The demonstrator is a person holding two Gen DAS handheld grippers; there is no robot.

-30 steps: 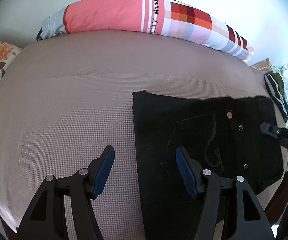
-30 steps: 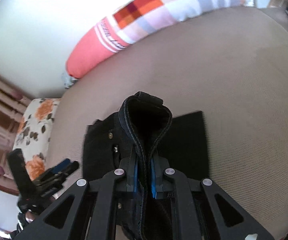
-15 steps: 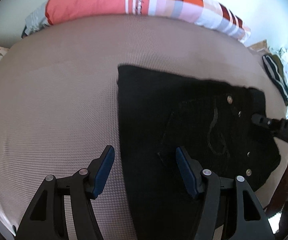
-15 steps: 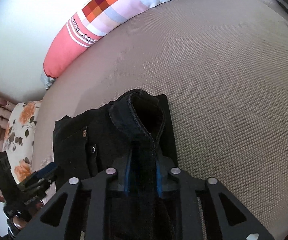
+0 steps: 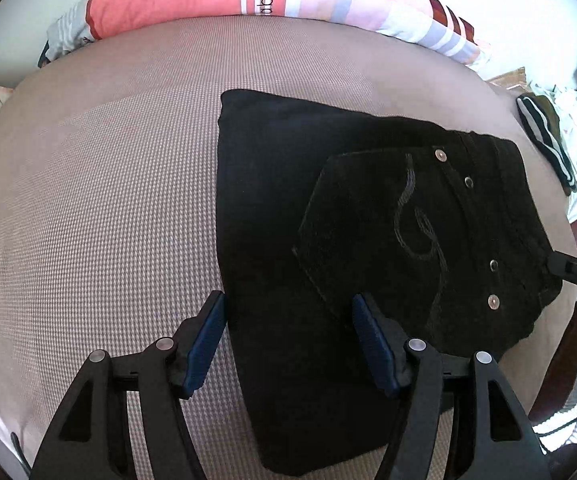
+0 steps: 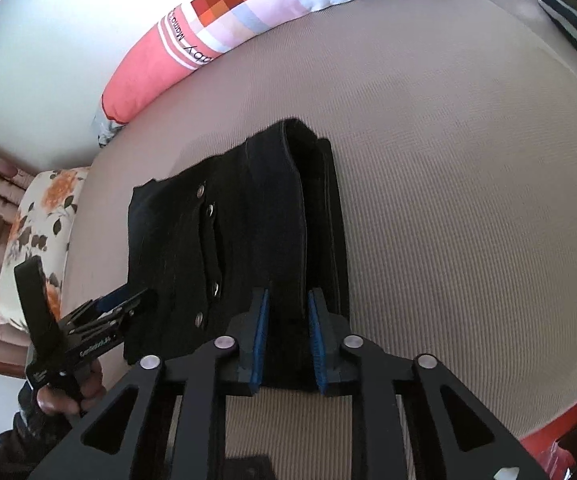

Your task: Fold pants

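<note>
- The black pants lie folded into a thick rectangle on the bed, which has a beige cover with a fine woven pattern.
- In the left wrist view a back pocket with a curly stitched line and four metal rivets faces up, and the waistband end is toward the right of the picture.
- The left claw hangs over the near part of the pants with its jaws wide. One blue pad is just beside the left folded edge and the other is over the pocket; the pads do not press on the cloth.
- The right claw has its jaws narrow, and they have just been closing a little. The waistband edge of the pants stands between the blue pads; whether the pads really press on it I cannot tell.
- In the right wrist view the layers of the fold show as dark ridges that run away from the claw.
- The left claw also shows at the lower left there, with a hand around its handle.
- A long pillow, coral pink at one end and checked in orange, red and lilac at the other, lies along the far side of the bed against a white wall.
- A floral cushion is beside the bed at the left of the right wrist view.
- A heap of other clothes is at the far right of the left wrist view, apart from the pants.
</note>
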